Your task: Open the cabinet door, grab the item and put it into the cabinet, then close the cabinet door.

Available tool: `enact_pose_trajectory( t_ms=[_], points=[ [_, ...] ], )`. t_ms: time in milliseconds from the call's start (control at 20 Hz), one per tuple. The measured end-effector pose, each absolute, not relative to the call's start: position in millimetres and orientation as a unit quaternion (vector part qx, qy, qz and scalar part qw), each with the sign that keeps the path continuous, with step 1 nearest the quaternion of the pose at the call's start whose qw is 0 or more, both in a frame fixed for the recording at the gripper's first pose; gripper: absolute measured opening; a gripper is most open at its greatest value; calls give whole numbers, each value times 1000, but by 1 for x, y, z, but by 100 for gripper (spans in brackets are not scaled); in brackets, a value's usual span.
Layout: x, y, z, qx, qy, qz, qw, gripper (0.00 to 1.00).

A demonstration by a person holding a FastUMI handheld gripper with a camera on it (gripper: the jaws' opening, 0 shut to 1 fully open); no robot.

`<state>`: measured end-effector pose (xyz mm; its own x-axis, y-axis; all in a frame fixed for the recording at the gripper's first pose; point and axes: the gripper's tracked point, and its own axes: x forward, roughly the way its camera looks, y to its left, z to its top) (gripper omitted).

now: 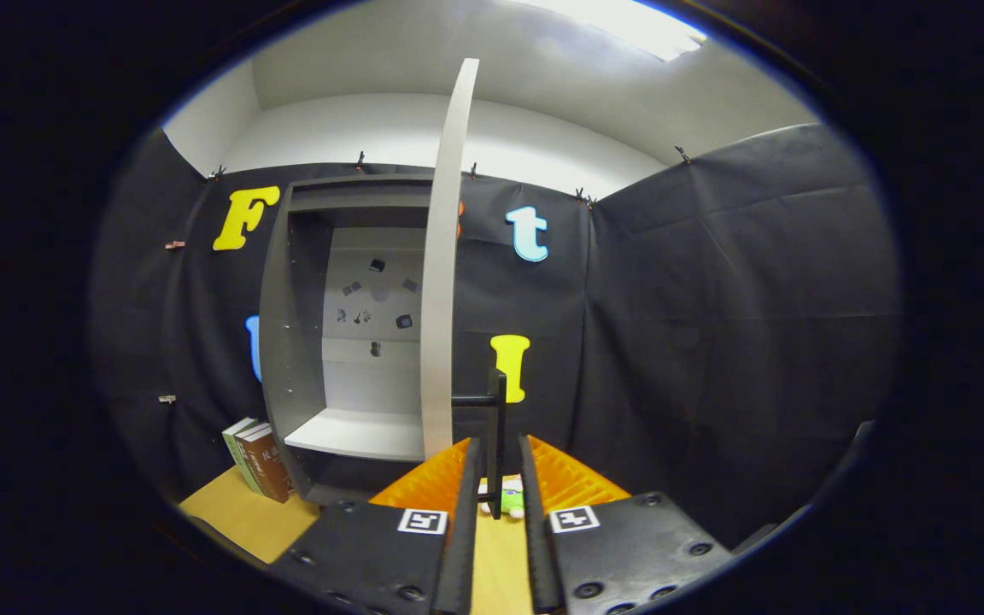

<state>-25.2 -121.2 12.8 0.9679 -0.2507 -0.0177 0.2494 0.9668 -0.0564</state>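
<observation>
grey laminate cabinet (321, 342) stands open, its pale door (445, 282) swung edge-on toward the camera. the orange ribbed fingers (432, 478) of the gripper (499, 465) sit close together around the door's black bar handle (497, 436) — real pressing i cannot tell. a small green-and-white item (509, 500) lies on the wooden table (236, 512) just beyond them — grabbing, stowing and closing look left to do.
</observation>
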Motion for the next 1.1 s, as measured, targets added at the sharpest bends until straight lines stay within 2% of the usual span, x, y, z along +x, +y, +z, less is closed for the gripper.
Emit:
enact_pose_trajectory(
  t_ms=[100, 250, 750, 1100],
  points=[
    [-37, -128, 14, -35, 15, -145, 989, 53],
    [-54, -116, 21, -33, 2, -140, 990, 98],
    [-73, 12, -63, 1, 117, -6, 993, 98],
    [-56, 74, -246, -3, 274, 34, 961, 98]
  ],
)
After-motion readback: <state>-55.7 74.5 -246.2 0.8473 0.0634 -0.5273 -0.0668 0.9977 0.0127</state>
